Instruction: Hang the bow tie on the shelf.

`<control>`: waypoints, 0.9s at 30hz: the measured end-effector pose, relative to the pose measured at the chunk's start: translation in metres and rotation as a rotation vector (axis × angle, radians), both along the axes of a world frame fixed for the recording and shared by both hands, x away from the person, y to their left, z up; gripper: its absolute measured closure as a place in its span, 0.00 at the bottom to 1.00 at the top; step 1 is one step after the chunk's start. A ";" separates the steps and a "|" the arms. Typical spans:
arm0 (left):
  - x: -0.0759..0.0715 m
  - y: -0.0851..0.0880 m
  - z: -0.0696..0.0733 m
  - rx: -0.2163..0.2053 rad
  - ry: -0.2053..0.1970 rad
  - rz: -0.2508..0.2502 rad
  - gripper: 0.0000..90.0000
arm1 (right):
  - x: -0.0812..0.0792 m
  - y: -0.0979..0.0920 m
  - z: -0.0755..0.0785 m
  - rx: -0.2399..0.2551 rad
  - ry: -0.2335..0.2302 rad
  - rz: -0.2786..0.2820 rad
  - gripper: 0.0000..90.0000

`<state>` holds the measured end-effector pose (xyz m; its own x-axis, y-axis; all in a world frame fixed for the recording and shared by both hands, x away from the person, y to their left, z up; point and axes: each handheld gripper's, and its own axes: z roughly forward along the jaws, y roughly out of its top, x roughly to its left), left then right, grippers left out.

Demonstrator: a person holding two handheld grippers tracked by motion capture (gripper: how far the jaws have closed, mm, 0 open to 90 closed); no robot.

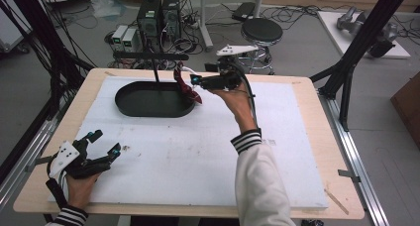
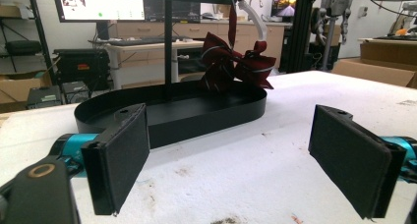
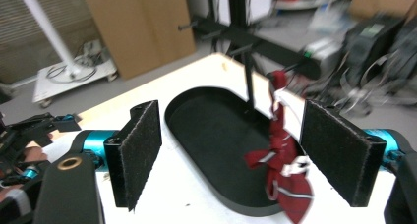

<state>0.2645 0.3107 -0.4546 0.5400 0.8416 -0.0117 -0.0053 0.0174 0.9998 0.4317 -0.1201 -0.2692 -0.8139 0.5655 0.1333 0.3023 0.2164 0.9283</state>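
From the high view, one black oval metal tray (image 1: 148, 106) with a single upright post and crossbar stands at the far side of the white foam board (image 1: 198, 151). One dark red striped cloth tie (image 1: 187, 87) hangs from the crossbar's right end, drooping onto the tray's right rim. My right gripper (image 1: 196, 81) hovers just right of the tie, released. My left gripper (image 1: 104, 142) rests well short of the tray, near the board's front left corner, jaws spread.

In my left gripper view, both pads stand wide apart with nothing between them; the tray lies ahead, the tie at its right end.

In my right gripper view, my two pads are parted and free of the tie (image 3: 282, 165), which hangs over the tray's near rim between them.
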 end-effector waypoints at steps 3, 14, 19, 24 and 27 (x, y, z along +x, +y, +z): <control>0.000 -0.001 0.000 -0.002 -0.003 0.002 0.18 | -0.014 -0.020 0.002 -0.033 0.014 -0.006 0.22; -0.001 -0.001 0.000 0.003 -0.003 0.005 0.18 | -0.111 -0.113 -0.015 0.021 -0.162 -0.148 0.22; 0.000 -0.001 0.000 0.005 0.000 0.006 0.18 | -0.150 -0.155 -0.044 0.059 -0.226 -0.241 0.20; 0.000 -0.001 0.000 0.004 0.000 0.005 0.18 | -0.182 -0.173 -0.086 0.105 -0.311 -0.316 0.19; 0.000 -0.001 0.000 0.003 -0.001 0.006 0.18 | -0.190 -0.176 -0.112 0.135 -0.339 -0.365 0.17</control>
<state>0.2641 0.3098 -0.4546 0.5349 0.8449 -0.0085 -0.0063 0.0140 0.9999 0.2417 -0.2958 -0.3812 -0.5770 0.8167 -0.0125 0.0129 0.0244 0.9996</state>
